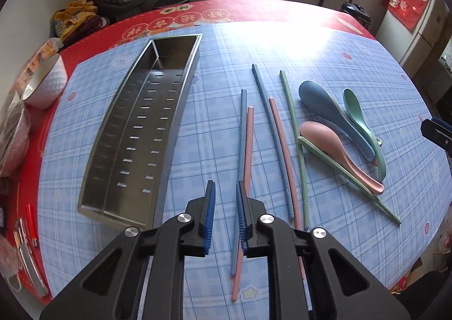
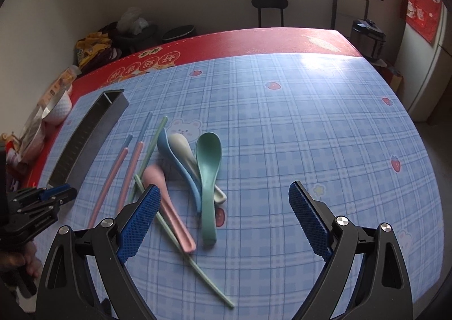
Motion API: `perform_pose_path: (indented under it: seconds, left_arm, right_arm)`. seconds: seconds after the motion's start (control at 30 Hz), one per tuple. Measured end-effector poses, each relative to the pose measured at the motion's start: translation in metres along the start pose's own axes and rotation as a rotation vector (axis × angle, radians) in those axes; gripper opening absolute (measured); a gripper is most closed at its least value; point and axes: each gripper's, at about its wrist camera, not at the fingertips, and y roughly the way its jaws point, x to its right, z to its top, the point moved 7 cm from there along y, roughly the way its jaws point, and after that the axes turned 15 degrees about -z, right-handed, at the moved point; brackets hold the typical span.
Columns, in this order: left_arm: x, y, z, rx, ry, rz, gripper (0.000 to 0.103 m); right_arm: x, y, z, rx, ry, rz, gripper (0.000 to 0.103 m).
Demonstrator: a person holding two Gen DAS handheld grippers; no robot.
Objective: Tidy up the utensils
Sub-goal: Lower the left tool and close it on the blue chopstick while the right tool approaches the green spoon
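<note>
A long perforated steel tray [image 1: 135, 128] lies at the left on the blue checked cloth [image 1: 209, 128]. To its right lie blue [image 1: 243, 122], pink [image 1: 249, 145] and green [image 1: 293, 122] chopsticks. Past them is a heap of spoons: blue [image 1: 325, 105], green [image 1: 356, 111] and pink [image 1: 325, 139]. My left gripper [image 1: 226, 193] hovers low over the near ends of one blue and pink pair. Its jaws stand a narrow gap apart with only cloth between them. My right gripper [image 2: 223, 198] is wide open above the spoons, near the green spoon [image 2: 207, 167] and pink spoon [image 2: 166, 195].
A white bowl [image 1: 45, 82] and food packets sit on the red table border at the left. A peeler and a red item [image 1: 31, 224] lie near the left front edge. A chair [image 2: 269, 6] and a rice cooker [image 2: 367, 37] stand beyond the table.
</note>
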Motion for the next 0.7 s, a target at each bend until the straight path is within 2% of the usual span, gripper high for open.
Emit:
perform_pose_path:
  seconds: [0.17, 0.3, 0.7]
  left_arm:
    - [-0.001, 0.029, 0.006, -0.069, 0.039, -0.09, 0.013]
    - [-0.003, 0.043, 0.004, -0.11, 0.049, -0.118, 0.013]
    - [-0.007, 0.052, 0.009, -0.13, 0.05, -0.142, 0.01]
  right_arm:
    - [0.0, 0.008, -0.006, -0.038, 0.041, -0.055, 0.089]
    - [-0.003, 0.01, -0.006, -0.041, 0.056, -0.068, 0.089]
    - [0.001, 0.01, -0.007, -0.039, 0.089, -0.077, 0.089]
